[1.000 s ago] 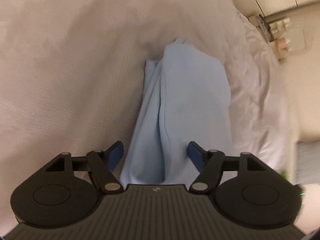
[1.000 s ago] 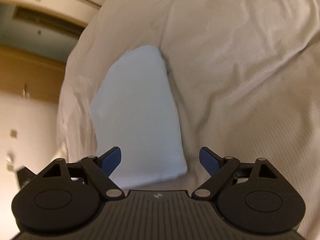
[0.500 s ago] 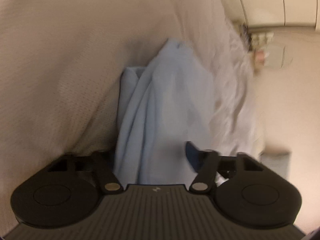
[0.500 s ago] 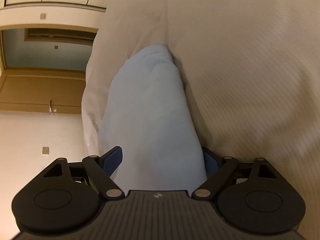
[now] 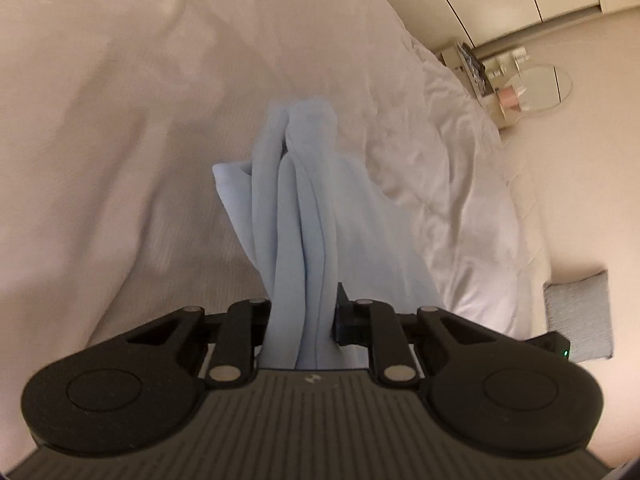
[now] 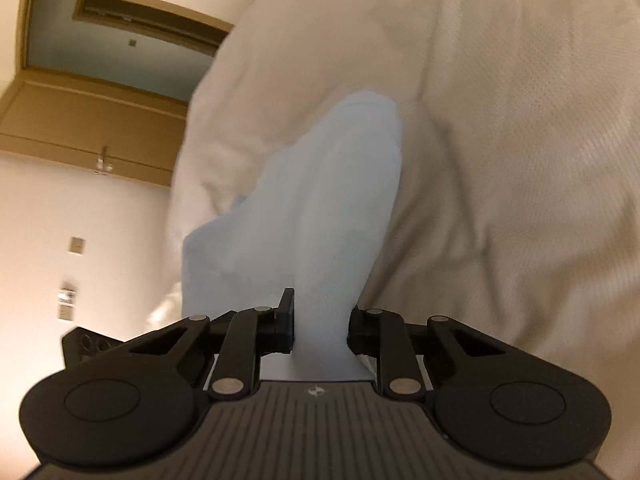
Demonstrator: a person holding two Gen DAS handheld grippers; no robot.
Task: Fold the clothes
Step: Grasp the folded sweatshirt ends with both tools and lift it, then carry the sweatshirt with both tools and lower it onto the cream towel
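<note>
- While the light blue garment trails down onto the white bedding, the left gripper has just closed and pinches a bunched, pleated edge of it.
- The right gripper has just clamped down too, squeezing another part of the same cloth.
- A wooden door is off to the side.
</note>
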